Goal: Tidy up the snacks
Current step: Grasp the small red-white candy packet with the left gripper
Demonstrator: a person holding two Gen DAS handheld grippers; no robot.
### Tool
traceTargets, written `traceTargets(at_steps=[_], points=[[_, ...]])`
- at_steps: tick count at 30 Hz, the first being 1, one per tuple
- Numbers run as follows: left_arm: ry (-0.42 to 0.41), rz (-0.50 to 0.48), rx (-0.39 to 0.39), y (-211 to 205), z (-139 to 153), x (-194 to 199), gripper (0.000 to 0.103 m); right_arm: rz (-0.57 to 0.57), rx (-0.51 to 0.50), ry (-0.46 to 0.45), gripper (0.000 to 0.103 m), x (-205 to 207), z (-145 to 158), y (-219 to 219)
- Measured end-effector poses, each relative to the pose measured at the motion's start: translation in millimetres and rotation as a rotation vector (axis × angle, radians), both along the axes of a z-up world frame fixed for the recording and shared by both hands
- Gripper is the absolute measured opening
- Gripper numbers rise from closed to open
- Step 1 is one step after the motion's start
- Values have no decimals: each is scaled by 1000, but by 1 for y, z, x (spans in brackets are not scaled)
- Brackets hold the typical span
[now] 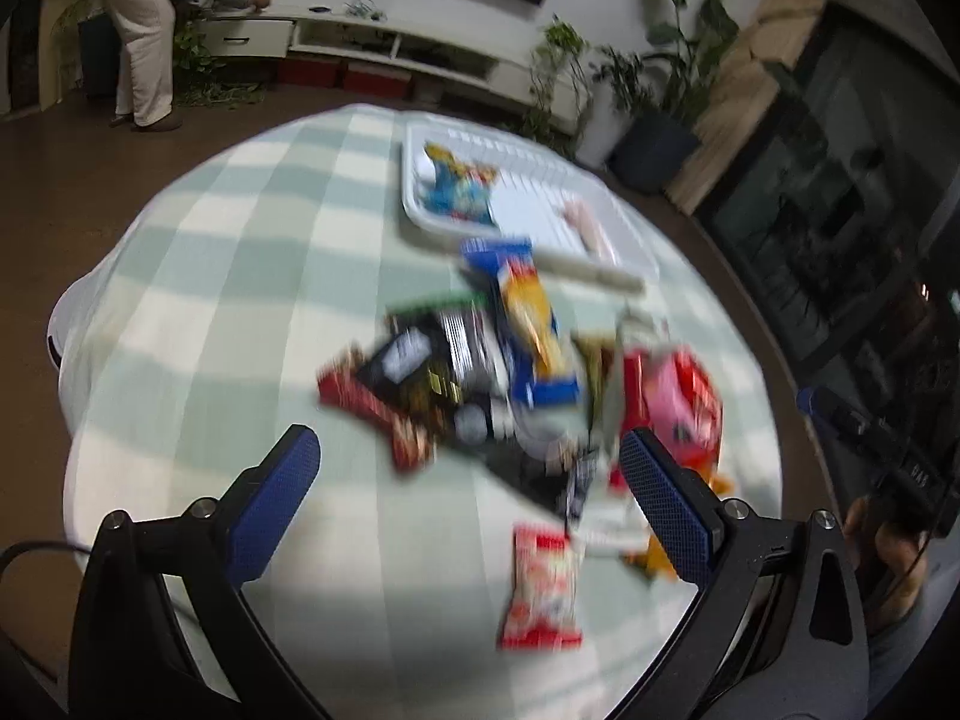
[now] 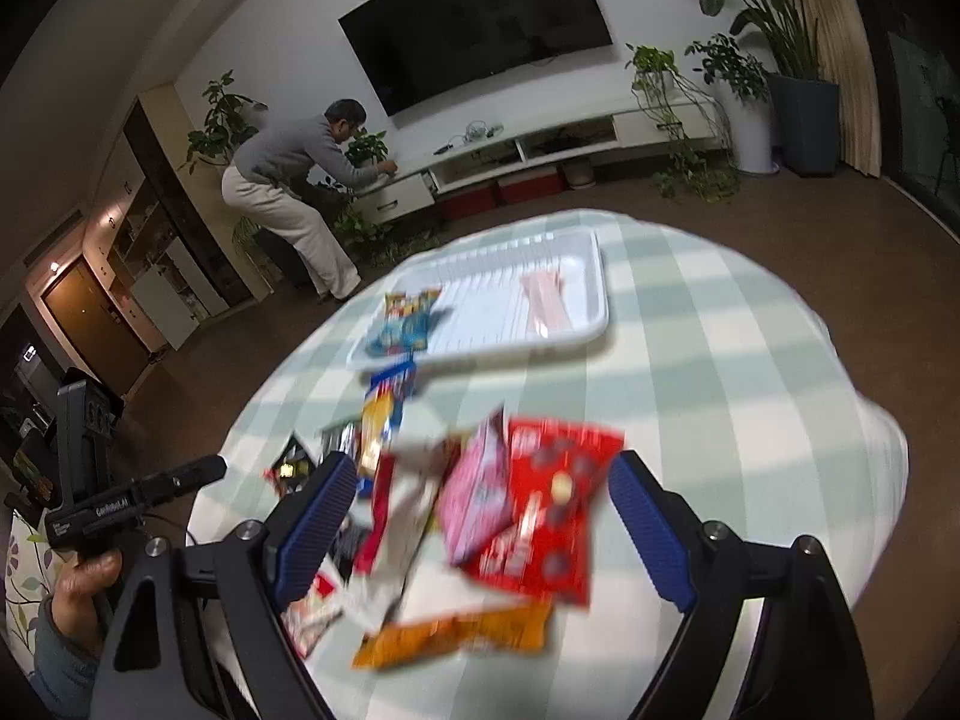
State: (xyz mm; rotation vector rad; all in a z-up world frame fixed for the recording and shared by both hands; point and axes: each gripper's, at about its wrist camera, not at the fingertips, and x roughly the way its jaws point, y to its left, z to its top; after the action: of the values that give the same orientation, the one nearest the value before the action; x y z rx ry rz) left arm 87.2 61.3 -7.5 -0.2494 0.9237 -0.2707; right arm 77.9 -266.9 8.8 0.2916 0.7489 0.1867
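left gripper (image 1: 468, 501): jaws spread wide, nothing between the blue pads; hovering over the near side of the snack pile
right gripper (image 2: 474, 531): jaws also apart, released; red & pink packets show in the gap below it, pads not pressing on them
worktop (image 1: 240, 312): round, green-and-white check cloth; frames blurred
tray (image 2: 591, 294): white, slotted, at the far side of the worktop; blue-yellow snack bag (image 2: 405, 324) in its left end, pale pink packet (image 2: 546, 300) lying apart from it toward the right end
snack pile (image 1: 480, 372): loose heap mid-worktop, near the tray's front rim; blue-orange pack (image 1: 528, 324) on top, pointing at the tray; black packet (image 1: 420, 366) beside it; red packet w/ dark rounds (image 2: 552, 516) & pink packet (image 2: 480, 492) overlapping; orange packet (image 2: 456, 636) at the near edge
red-white packet (image 1: 543, 582): lying alone, nearest the left gripper
bg: person (image 2: 288, 180) bent at a low white TV unit (image 2: 540, 150); wall TV (image 2: 474, 24); potted plants (image 2: 774, 18)
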Motion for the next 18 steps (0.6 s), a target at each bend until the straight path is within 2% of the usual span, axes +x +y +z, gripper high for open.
traceTargets(at_steps=[5,8,13,18], points=[[10,-39,170,-30,-19,-35,101,-22,61,123,88,-25,-34,18],[17,-80,216,-47,-27,-37,100,-21,79,186,88,-32,-53,28],[21,-140,319,-71,-33,-39,100,-38,115,236,88,-37,-67,30],[75,-172,358,-80,-47,-34,89,-52,100,251,88,-37,-68,29]])
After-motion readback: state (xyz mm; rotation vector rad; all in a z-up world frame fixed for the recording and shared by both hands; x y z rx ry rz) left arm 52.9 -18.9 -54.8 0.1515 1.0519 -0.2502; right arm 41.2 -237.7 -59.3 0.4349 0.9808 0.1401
